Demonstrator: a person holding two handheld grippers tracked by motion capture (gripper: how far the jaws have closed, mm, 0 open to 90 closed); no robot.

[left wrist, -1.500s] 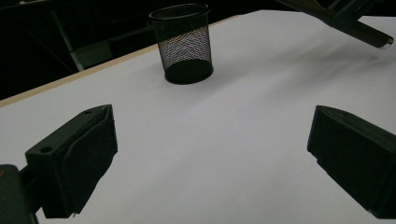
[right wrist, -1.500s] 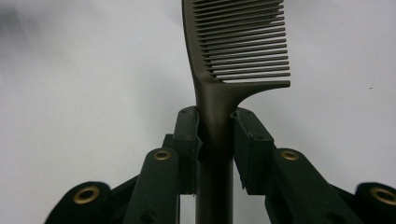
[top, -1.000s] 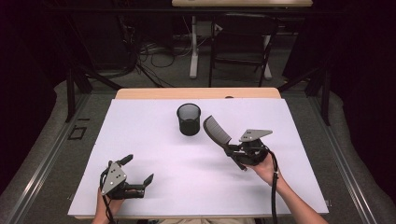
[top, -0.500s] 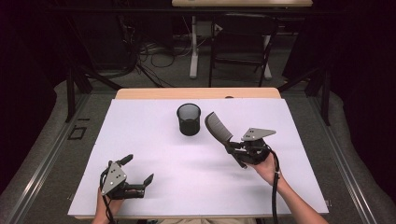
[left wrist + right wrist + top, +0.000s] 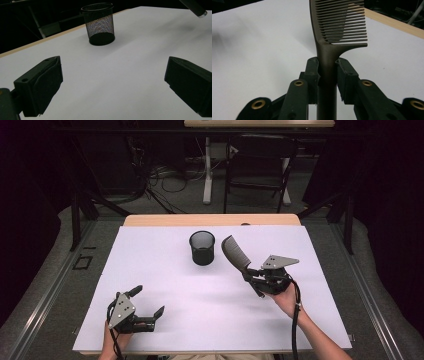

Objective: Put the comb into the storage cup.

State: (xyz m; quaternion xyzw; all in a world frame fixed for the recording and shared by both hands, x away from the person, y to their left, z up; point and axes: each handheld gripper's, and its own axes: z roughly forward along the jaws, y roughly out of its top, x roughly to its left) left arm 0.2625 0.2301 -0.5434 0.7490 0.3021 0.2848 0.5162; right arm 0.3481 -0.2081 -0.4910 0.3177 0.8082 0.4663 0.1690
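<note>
- A dim room with dark frames, chairs and loose cables on the floor lies behind a white-covered counter (image 5: 165, 270) with a wooden far edge.
- A black wire-mesh cup (image 5: 202, 248) stands upright near the far middle of the counter, apart from both grippers.
- The right gripper (image 5: 250, 271) holds a dark grey plastic comb (image 5: 234, 251) by its handle; in the right gripper view the fingers (image 5: 312, 72) are closed tight on the handle, teeth end pointing up and away toward the cup.
- The left gripper (image 5: 148, 301) rests low at the near left of the counter, its fingers (image 5: 41, 82) spread wide and holding nothing.
- Likely risk: the grip sits on a narrow, smooth handle, so the comb could twist or slide between the fingers if tilted quickly.
- If the comb is meant for the cup, its broad toothed end could catch the rim and tip the light cup over.
- Open white surface surrounds the cup on all sides, with wide room between the two grippers; the counter's near edge lies just beside the left hand.
</note>
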